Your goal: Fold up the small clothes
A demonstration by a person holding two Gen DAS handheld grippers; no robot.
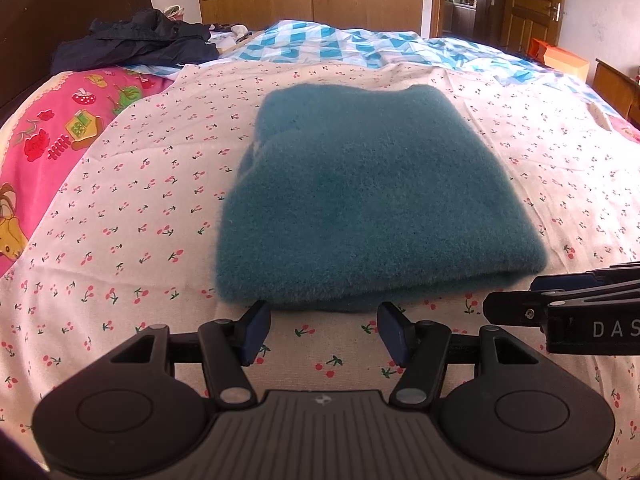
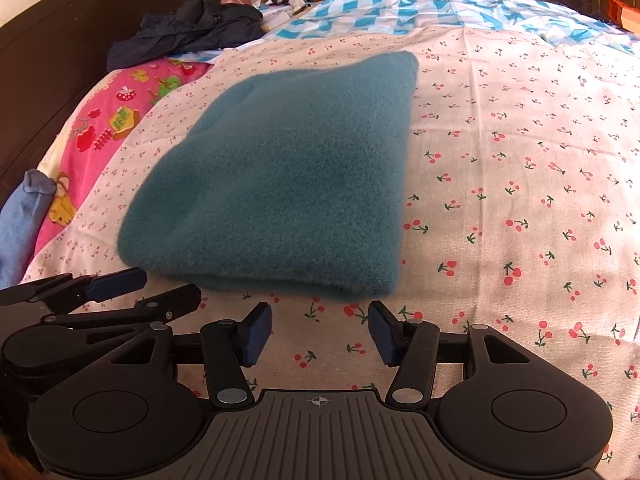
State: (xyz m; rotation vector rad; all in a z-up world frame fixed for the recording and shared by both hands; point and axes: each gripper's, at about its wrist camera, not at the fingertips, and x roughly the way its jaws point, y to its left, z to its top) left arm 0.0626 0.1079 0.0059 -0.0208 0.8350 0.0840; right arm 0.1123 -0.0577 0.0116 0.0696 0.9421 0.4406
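Both hand-held grippers, left (image 1: 322,330) & right (image 2: 320,330), agape (nothing held) before folded teal sweater (image 1: 372,200).

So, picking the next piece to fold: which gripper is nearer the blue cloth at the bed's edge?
Left. The left gripper lies between the blue cloth and the right gripper, which faces the teal sweater's near edge.

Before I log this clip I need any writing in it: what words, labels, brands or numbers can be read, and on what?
"DAS": white capitals on the black body of the right gripper, cut off by the left wrist view's right edge, so the word may run on.
The pink cartoon sheet shows pictures only; no letters can be made out.
The teal folded garment shows no label.
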